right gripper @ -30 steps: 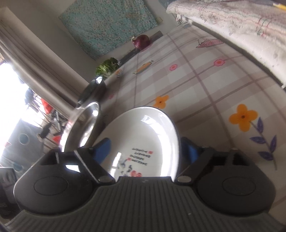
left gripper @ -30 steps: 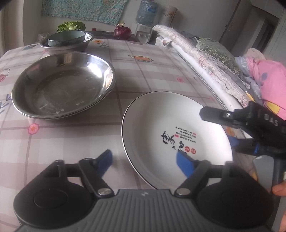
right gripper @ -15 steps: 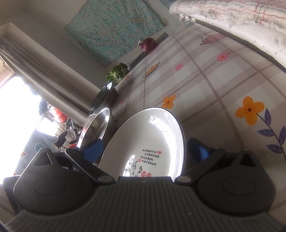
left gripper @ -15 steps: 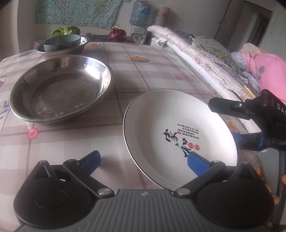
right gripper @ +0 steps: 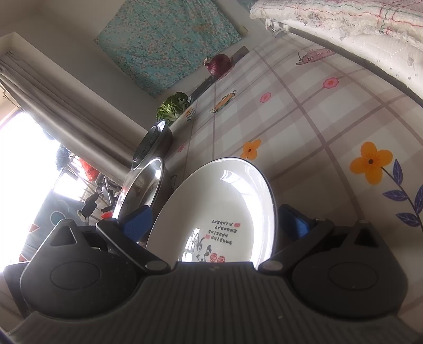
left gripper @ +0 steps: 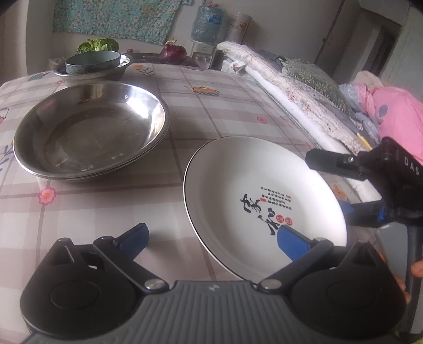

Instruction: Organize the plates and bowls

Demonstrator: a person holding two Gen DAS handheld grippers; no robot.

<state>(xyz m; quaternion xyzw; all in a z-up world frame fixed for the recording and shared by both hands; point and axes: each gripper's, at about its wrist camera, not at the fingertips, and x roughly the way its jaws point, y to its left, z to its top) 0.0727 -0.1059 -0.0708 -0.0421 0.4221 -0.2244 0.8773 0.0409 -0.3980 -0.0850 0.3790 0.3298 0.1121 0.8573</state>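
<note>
Checked tablecloth (left gripper: 105, 211) bears white plate (left gripper: 251, 185), lettering toward right tongs (left gripper: 341, 190).

Teal wall cloth (left gripper: 116, 18) — curtained bright window (right gripper: 31, 148)

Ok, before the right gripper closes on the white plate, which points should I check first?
1. Right gripper open, one finger on each side of the white plate rim: ok.
2. Firm grip on the plate: not ok, jaws stand wide.
3. Left gripper open and holding nothing: ok.
4. Left gripper clear of the plate: cannot tell, one finger overlaps the near rim.
5. Stacked steel basins apart from the plate: ok.
6. Plate flat on the tablecloth: cannot tell.
</note>
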